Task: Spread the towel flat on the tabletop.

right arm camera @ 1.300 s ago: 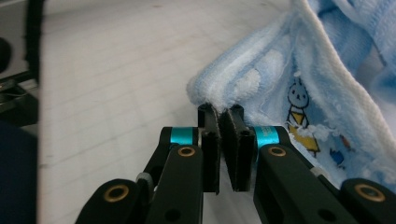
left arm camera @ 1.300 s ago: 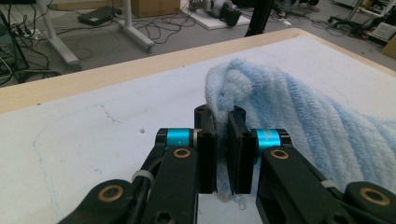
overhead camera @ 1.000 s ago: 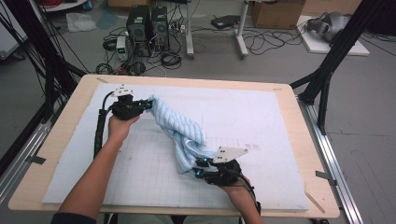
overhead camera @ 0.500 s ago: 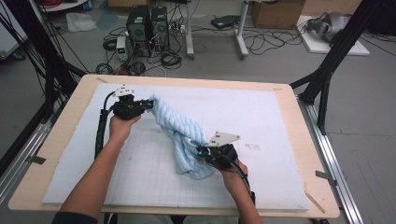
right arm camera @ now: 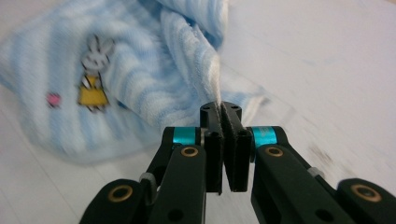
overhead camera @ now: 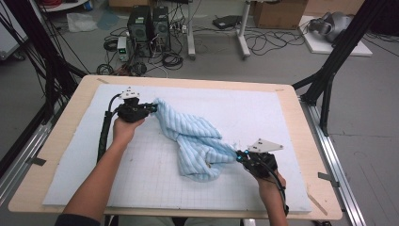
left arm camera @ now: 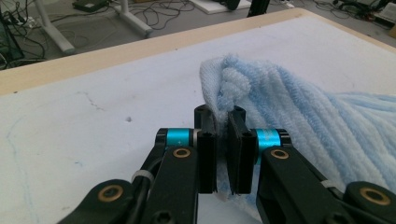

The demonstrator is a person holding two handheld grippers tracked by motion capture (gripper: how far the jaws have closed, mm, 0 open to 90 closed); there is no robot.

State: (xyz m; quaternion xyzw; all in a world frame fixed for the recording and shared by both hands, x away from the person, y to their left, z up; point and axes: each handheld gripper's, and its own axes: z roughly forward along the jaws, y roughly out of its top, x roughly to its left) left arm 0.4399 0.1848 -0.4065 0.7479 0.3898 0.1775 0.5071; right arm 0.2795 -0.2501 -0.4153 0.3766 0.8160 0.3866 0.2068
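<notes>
A light blue striped towel (overhead camera: 193, 136) lies bunched and twisted across the white mat (overhead camera: 249, 108). My left gripper (overhead camera: 153, 107) is at the far left of the mat, shut on the towel's upper left corner. The left gripper view has that bunched corner (left arm camera: 233, 81) pinched between the pads of my left gripper (left arm camera: 220, 114). My right gripper (overhead camera: 239, 156) is at the front right, shut on a thin edge of the towel. In the right gripper view, my right gripper (right arm camera: 220, 109) pinches that white hem, and a rabbit print (right arm camera: 95, 70) marks the towel (right arm camera: 140, 79) behind it.
The mat covers a wooden table (overhead camera: 61, 141) with a bare rim all round. Black frame posts (overhead camera: 329, 70) stand at the left and right sides. Computers (overhead camera: 150, 23), cables and boxes lie on the floor beyond the far edge.
My right gripper has closed on the towel's edge and moved to the right, drawing that part of the towel out. My left gripper has kept still with its corner.
</notes>
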